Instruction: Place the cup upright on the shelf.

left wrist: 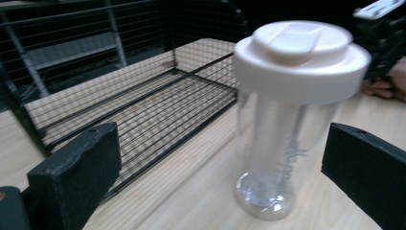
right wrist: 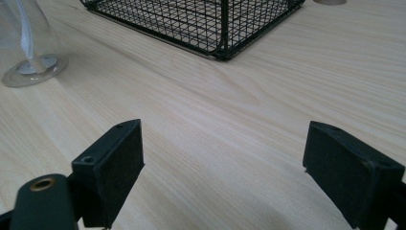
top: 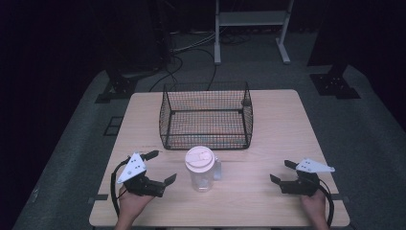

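High view looks down on the table [top: 287, 120]; both gripper views sit low, sharing the basket [left wrist: 143, 96].

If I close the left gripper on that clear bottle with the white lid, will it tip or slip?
The bottle stands tall on a narrow base under a wide white lid, so a high push would probably tip it. It looks empty, so likely light. Its clear wall looks smooth and may slip, so the left gripper, jaws open, should probably grip mid-body.

Clear bottle [top: 203, 176] with cream lid [top: 199, 159]; black mesh basket [top: 206, 139].
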Demonstrator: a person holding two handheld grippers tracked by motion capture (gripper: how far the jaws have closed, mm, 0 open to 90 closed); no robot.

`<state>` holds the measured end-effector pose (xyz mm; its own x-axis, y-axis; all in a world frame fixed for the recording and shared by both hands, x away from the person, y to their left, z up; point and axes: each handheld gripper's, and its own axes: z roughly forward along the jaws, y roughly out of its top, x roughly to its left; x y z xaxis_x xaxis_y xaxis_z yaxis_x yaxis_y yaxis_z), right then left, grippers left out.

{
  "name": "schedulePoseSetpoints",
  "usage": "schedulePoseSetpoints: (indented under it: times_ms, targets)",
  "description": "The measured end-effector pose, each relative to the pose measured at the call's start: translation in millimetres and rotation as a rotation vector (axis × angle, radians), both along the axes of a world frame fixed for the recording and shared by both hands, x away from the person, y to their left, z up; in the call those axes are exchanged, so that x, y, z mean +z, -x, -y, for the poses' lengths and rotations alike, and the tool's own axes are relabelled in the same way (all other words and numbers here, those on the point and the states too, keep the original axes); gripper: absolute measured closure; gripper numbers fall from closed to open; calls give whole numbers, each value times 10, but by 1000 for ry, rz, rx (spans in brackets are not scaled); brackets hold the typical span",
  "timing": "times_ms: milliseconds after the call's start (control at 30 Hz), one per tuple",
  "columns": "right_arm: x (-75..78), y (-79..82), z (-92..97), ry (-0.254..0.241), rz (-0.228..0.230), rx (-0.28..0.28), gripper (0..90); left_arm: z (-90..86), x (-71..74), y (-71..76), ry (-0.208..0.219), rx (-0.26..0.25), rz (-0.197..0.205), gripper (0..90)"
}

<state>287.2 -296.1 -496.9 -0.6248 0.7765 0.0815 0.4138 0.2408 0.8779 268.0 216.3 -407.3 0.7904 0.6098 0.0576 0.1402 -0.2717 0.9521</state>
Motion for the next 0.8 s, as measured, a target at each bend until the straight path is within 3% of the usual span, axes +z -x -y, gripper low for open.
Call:
schedulePoseSetpoints:
  times_ms: [333,800]
  targets:
    - [0,1,-1,0,0,1,129,105,102,56,-60,-56,-15,0]
    - [1,2,1,-4,2,4,129,247,168,48,-83,-105,-43,0]
